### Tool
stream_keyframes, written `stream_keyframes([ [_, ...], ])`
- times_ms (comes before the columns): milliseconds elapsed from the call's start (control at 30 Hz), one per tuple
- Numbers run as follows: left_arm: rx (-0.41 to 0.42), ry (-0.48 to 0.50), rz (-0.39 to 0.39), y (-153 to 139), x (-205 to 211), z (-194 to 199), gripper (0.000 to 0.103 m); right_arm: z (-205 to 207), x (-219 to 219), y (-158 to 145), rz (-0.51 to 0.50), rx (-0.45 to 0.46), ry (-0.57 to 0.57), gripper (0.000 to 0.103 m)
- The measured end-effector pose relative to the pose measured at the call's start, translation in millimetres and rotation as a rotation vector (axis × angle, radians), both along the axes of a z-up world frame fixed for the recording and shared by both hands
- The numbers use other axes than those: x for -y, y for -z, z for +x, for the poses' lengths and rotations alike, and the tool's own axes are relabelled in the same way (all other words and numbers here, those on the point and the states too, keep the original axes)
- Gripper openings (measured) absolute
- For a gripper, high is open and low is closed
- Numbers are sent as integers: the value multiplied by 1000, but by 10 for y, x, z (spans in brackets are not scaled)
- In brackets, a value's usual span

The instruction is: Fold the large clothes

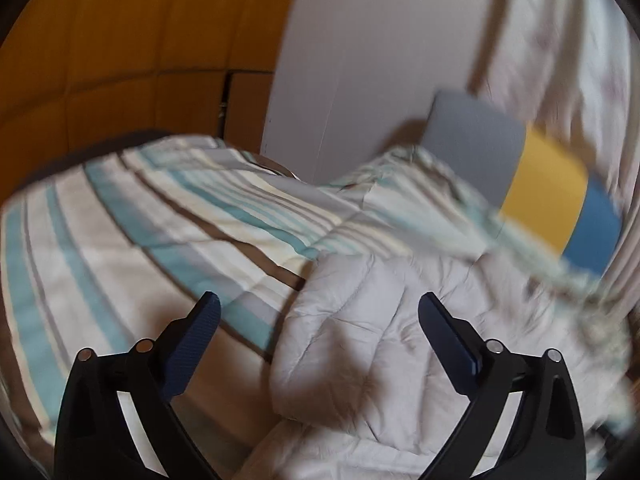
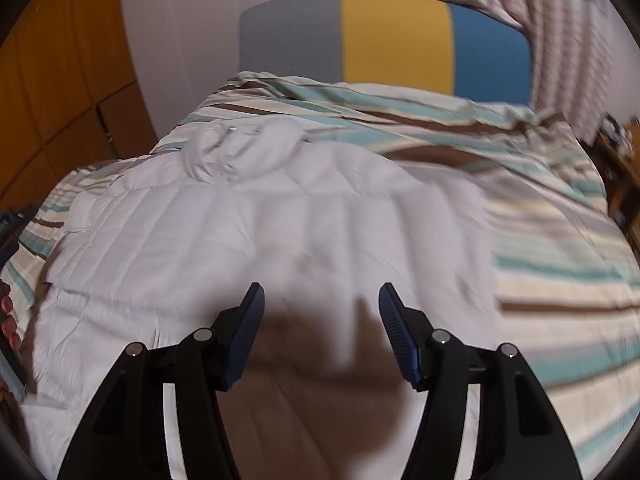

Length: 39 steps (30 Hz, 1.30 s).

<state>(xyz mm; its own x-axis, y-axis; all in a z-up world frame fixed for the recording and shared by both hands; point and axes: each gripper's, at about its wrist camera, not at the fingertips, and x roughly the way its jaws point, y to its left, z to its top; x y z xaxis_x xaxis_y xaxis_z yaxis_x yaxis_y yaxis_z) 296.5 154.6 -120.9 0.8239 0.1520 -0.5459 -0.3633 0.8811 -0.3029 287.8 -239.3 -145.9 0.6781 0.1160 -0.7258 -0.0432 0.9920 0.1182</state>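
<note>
A white quilted jacket (image 2: pixel 280 220) lies spread on a striped bed cover (image 2: pixel 560 240), its hood (image 2: pixel 240 148) bunched at the far end towards the headboard. My right gripper (image 2: pixel 321 290) hovers over the jacket's near part, jaws open, nothing between the pads. In the left wrist view the jacket (image 1: pixel 380 340) fills the lower right, its rounded edge resting on the striped cover (image 1: pixel 120 220). My left gripper (image 1: pixel 319 300) stands wide open above that edge and holds nothing. Both views are motion-blurred.
A grey, yellow and blue headboard (image 2: pixel 392 36) stands at the bed's far end, with a pale curtain (image 1: pixel 560 40) behind it. Wooden wardrobe doors (image 1: pixel 140 40) line the left side. A hand's fingers (image 2: pixel 8 320) show at the left edge of the right wrist view.
</note>
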Motion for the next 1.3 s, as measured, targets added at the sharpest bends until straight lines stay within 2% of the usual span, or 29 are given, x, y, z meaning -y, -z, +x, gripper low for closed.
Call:
stream_keyframes([
  [67,71,-56,-94,-70,-183,-189,99,-203,167,-12,35,-9,22,60],
  [167,57,-100,-91,-157,-302,-344,99,-575,403,9,52,-28,64,60],
  [267,-14,-34,-6,-201,-278,-498,99,-954,614,10,40,-39,96,60],
  [367,-110,78,101,-113,-137,-743,99,-1316,799,34,37,-62,127,60],
  [433,-155,126,128,-17,-77,-925,99,-1536,896,64,49,-85,148,60],
  [700,-256,240,33,406,-54,-1645,99,-2176,976,121,115,-133,136,58],
  [833,-289,298,65,507,8,-1918,84,-2378,911,214,130,-162,118,53],
  [867,-293,309,69,523,21,-1952,82,-2410,893,237,128,-169,115,52],
  [1167,-330,397,78,757,211,-2326,82,-2563,886,362,127,-205,119,52],
  [1233,-331,414,66,794,246,-2363,71,-2569,869,394,126,-213,114,51],
  [1267,-332,418,67,803,267,-2375,68,-2558,856,410,128,-215,111,44],
  [1300,-324,421,74,795,303,-2393,56,-2556,833,428,145,-217,99,38],
])
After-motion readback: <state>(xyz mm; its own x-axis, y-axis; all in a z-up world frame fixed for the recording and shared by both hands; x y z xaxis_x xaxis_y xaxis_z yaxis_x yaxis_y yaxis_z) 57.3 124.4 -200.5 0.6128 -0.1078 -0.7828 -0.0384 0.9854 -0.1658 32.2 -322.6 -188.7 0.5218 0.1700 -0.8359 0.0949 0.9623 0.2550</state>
